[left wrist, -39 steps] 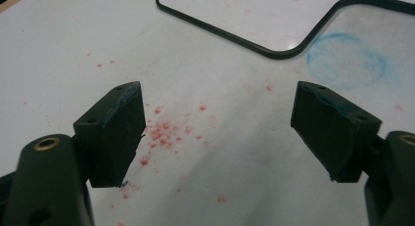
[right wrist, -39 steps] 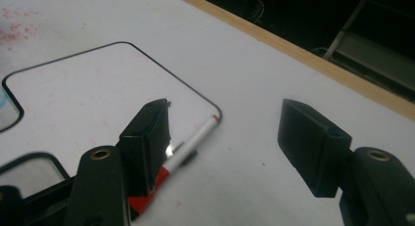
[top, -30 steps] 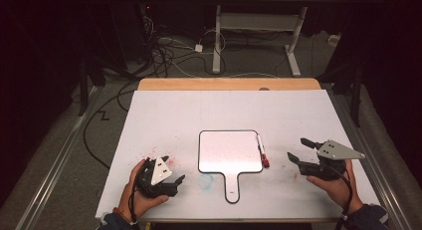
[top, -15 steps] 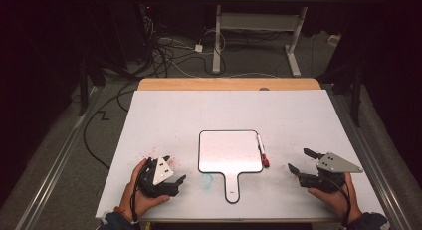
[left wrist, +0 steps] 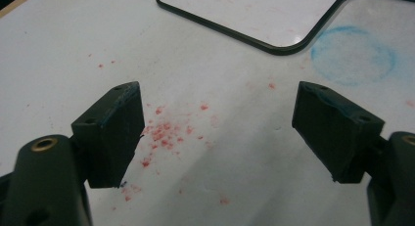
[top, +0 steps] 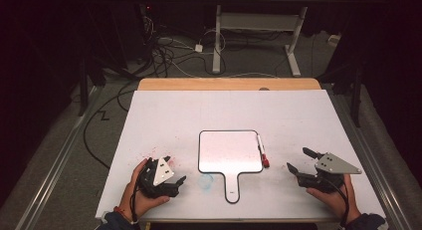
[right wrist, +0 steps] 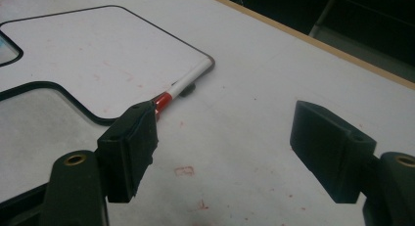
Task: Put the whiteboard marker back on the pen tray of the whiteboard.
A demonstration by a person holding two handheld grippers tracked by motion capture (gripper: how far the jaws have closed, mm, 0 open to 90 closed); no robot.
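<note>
Our right hand-held gripper [top: 297,160] has just been opening its jaws and now stands wide and empty, lower over the desk [top: 174,110] than a second ago. The marker [top: 262,151] lies beside the whiteboard paddle [top: 230,150], so we judge a pickup comes next. Our left hand-held gripper [top: 174,170] rests open.

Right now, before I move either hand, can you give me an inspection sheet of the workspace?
Surface: white table top, red specks and a blue smudge near the front.
Job's things: paddle-shaped whiteboard, flat, blank; red-capped marker along its right edge.
Clutter: nothing seen.
Grippers: left hand-held gripper open, holding nothing; right hand-held gripper open, holding nothing, just opened wider.
Cables: loose cables on the floor behind.
Surroundings: dark room, desk frame beyond.
</note>
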